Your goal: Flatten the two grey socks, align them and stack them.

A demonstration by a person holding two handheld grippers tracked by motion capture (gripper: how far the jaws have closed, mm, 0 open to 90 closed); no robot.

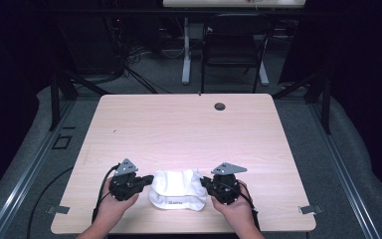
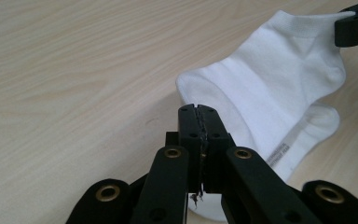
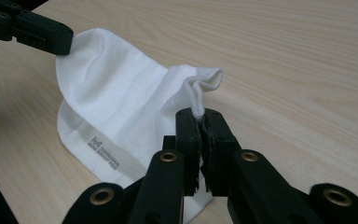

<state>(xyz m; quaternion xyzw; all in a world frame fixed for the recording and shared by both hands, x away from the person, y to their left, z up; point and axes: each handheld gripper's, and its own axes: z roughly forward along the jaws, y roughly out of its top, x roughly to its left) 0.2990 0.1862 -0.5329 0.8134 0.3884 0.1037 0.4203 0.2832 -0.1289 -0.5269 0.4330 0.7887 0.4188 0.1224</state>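
Where the left gripper point(image 2: 199, 116) rises from the bottom of its own view, its two black jaws are pressed together on a thin edge of the white sock point(image 2: 270, 93), a scrap of fabric showing below the pinch. Beyond the jaws the sock spreads toward the upper right of that frame, where the tip of the other gripper meets its far end at the top right corner. A line of small grey print runs along the sock's lower layer, too small to read.

Along the bottom centre of the right gripper view, the right gripper point(image 3: 200, 121) is likewise closed tight, with a bunched fold of the sock point(image 3: 121, 107) pulled up between its jaws. From that pinch the cloth slopes away to the upper left of the frame, where the left gripper's black tip touches its corner.

From the high view, the sock point(image 1: 175, 189) lies in the lower middle of the frame, near the front edge of the table point(image 1: 189, 124), stretched between the left gripper point(image 1: 147, 180) on its left side and the right gripper point(image 1: 205, 181) on its right. A hand point(image 1: 114, 201) holds the left tool and another hand point(image 1: 236, 204) holds the right, both coming in from the bottom edge. A small dark round grommet point(image 1: 220, 106) sits in the tabletop near its far edge, upper centre right. Past the table, a dark chair point(image 1: 234, 45) stands on the grey floor at the top of the frame.
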